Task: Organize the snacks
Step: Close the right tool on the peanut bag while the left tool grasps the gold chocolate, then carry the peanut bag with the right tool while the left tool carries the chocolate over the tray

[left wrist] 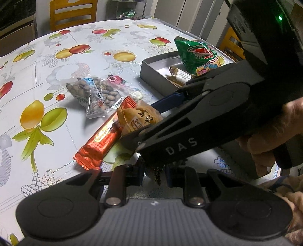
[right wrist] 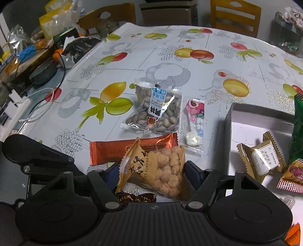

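My right gripper point(right wrist: 153, 170) is shut on a tan pack of coated peanuts point(right wrist: 161, 166), which stands tilted between its blue pads. In the left wrist view the same gripper point(left wrist: 138, 122) reaches in from the right, over an orange bar point(left wrist: 100, 140). My left gripper point(left wrist: 156, 170) sits just beneath it, shut on a dark, gold-flecked candy point(left wrist: 157, 175). A clear seed pack point(right wrist: 157, 111) and a pink candy pack point(right wrist: 195, 121) lie beyond. The grey box point(right wrist: 230, 117) on the right holds gold-wrapped sweets point(right wrist: 263, 157) and a green shrimp-chip bag point(left wrist: 197, 53).
The fruit-print tablecloth point(right wrist: 189, 34) covers the table. At its left edge lie a dark pan point(right wrist: 44, 72), a white power strip with cables point(right wrist: 17, 106) and heaped bags. Yellow chairs point(right wrist: 234, 17) stand behind the table. A hand point(left wrist: 274, 136) grips the right tool.
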The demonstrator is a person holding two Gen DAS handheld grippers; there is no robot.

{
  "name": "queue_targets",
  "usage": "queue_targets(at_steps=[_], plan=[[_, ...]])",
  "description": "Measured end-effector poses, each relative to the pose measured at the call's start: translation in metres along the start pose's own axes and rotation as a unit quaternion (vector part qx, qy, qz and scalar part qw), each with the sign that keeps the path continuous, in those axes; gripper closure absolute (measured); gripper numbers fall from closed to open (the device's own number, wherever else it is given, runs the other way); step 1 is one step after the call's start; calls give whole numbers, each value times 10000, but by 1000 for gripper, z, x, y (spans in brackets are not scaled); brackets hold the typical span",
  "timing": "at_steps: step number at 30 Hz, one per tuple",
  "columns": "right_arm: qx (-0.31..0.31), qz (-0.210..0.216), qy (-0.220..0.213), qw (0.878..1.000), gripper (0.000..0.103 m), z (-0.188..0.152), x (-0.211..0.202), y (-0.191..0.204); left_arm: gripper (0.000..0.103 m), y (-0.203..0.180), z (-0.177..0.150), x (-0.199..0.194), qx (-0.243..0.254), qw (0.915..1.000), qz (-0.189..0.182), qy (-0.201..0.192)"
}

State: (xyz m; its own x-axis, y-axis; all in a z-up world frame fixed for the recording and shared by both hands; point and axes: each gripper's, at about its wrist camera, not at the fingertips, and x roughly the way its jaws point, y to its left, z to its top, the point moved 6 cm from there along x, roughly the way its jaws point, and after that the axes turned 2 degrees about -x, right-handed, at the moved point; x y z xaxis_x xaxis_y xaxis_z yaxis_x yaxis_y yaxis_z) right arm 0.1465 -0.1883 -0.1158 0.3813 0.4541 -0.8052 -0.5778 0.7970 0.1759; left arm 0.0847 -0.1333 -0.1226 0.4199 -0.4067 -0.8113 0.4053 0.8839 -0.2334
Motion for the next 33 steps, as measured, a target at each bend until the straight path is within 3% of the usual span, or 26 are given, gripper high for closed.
queue_targets(at_steps=[6,33], plan=[[80,92,-54,9999,45,1,-4,-2,85,-1,0,-2,65,10000,67,-10],[480,116,-683,9964,45,8,-58,-12,85,2,8,-28,-230,9983,294,-455]])
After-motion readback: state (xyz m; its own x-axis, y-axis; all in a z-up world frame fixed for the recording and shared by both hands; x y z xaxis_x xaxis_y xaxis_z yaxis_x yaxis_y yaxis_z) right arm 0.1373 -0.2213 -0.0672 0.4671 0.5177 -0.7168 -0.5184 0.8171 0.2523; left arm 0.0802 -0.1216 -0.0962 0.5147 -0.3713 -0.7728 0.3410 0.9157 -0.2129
